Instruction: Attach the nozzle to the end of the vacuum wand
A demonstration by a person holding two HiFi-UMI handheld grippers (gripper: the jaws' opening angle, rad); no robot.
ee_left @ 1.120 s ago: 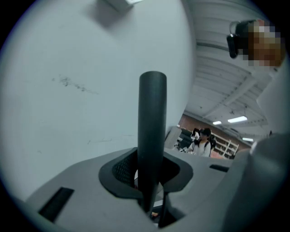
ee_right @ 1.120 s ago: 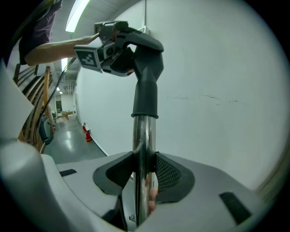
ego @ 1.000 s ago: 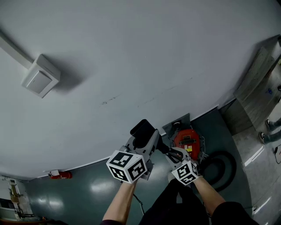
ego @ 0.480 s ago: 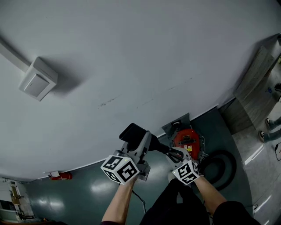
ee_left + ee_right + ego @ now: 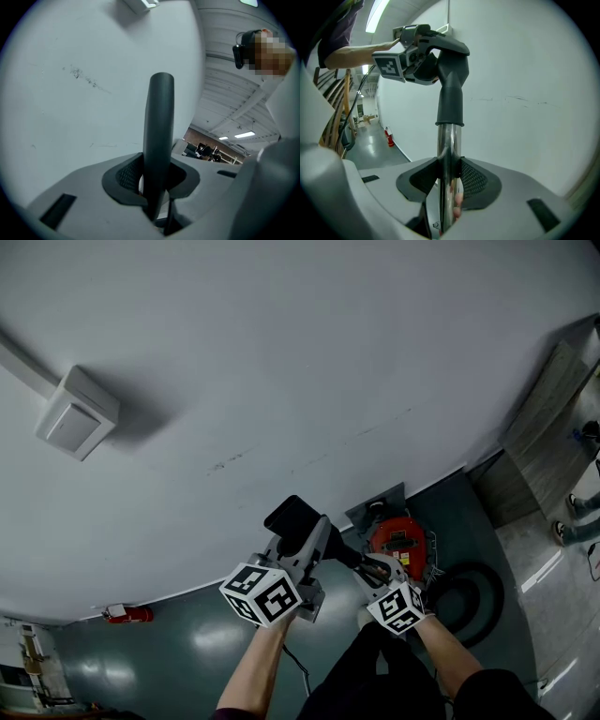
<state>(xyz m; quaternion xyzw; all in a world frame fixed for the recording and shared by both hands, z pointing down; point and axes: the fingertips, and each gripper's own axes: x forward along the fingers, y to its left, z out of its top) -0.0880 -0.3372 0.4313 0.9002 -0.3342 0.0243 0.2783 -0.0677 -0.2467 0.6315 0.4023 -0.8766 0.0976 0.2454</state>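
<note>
Wall box (image 5: 77,413) sits at ten o'clock in the head view, with a red fire extinguisher (image 5: 127,613) at eight. Near centre, the left gripper (image 5: 304,546) has the dark nozzle (image 5: 292,519) between its jaws, which are easing apart, pads against its sides. The nozzle juts toward eleven o'clock, its collar over the end of the chrome wand (image 5: 352,562). The right gripper (image 5: 377,570) is clenched on that wand. A red vacuum cleaner (image 5: 401,538) lies at one o'clock of it, and a black hose (image 5: 480,594) at three.
</note>
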